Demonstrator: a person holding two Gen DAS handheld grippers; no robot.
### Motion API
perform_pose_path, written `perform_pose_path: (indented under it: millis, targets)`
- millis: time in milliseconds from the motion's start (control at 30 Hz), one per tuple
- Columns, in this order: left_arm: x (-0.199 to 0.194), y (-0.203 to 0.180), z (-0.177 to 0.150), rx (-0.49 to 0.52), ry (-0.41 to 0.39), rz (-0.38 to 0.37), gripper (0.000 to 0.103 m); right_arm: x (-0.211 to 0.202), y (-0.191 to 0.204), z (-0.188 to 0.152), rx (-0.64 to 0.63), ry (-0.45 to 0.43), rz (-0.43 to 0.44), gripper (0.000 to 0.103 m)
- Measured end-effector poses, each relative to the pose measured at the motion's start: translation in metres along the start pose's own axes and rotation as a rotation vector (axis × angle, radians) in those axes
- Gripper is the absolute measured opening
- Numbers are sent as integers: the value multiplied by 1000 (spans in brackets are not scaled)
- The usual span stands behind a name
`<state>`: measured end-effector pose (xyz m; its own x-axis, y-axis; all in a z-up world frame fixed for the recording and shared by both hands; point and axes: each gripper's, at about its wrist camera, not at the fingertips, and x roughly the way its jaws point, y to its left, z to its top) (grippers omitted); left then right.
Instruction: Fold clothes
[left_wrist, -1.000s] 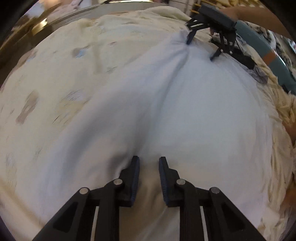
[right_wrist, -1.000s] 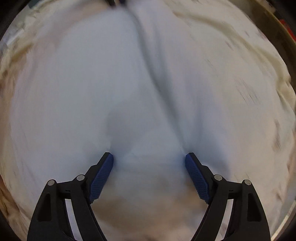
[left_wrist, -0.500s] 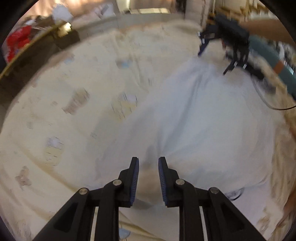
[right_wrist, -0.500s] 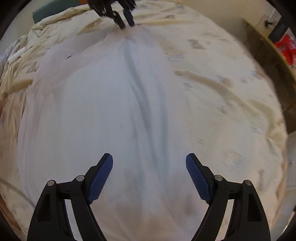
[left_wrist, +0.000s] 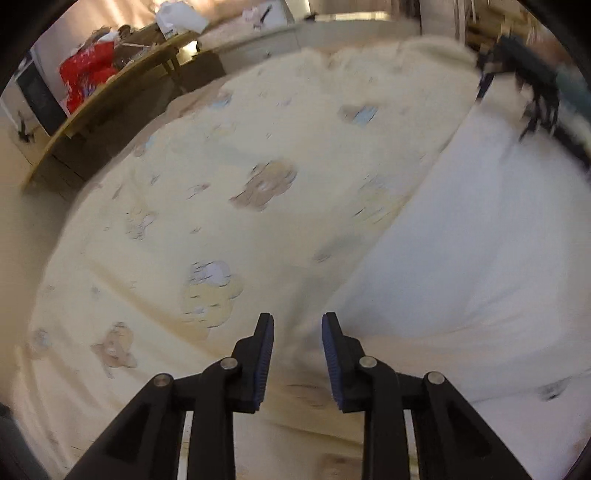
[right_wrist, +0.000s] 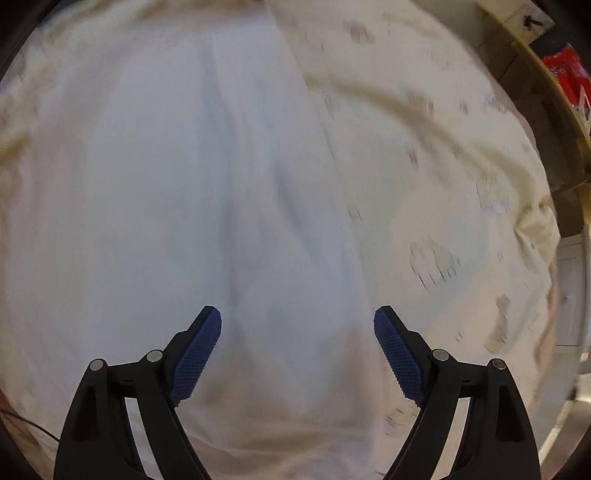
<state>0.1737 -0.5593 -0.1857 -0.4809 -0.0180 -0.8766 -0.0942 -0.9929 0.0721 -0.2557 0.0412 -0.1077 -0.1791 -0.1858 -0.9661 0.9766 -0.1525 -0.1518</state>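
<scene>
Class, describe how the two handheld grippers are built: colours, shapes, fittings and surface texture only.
Both the left gripper and the right gripper have matte black angular linkage arms joined by round silver pivot pins. The jaws carry flat blue pads with a fine knurled grid. No markings or sleeves show near them.

Patterned cream bedsheet (left_wrist: 229, 177); wooden desk (left_wrist: 110, 92), red bag (left_wrist: 86, 75) on top

Motion blur smears the right gripper (left_wrist: 517, 99) far ahead of the left jaws, hiding its finger gap. Beyond the right jaws, the garment (right_wrist: 184, 184) runs off the top edge; sheet (right_wrist: 443, 166) prints blur.
</scene>
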Motion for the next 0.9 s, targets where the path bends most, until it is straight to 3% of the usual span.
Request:
perform_pose_path:
  millis: [100,200,300,433,567,633,767,900]
  targets:
    - [6,-41,-5,67,14,-113,28,-10,30,8,-2,-88,91,87]
    - [31,-58,-31,105,109,-54,29,7,63,1,-57,-59,129,87]
    - [35,-47,-51,52,147,27,31,22,73,-40,-91,32,103,89]
    - [5,-38,-65,-53,118,39,31,-4,58,-83,53,36,72,89]
    - [-13,-95,-41,-1,-31,-53,31,-28,88,-102,137,-28,83,89]
    - [-3,-126,-25,29,-65,-97,31,-37,112,-111,162,-54,104,89]
    - [53,-157,-34,73,96,-55,31,-49,158,-132,202,-76,137,89]
    - [44,-154,-57,51,161,-18,32,-63,185,-198,172,9,82,90]
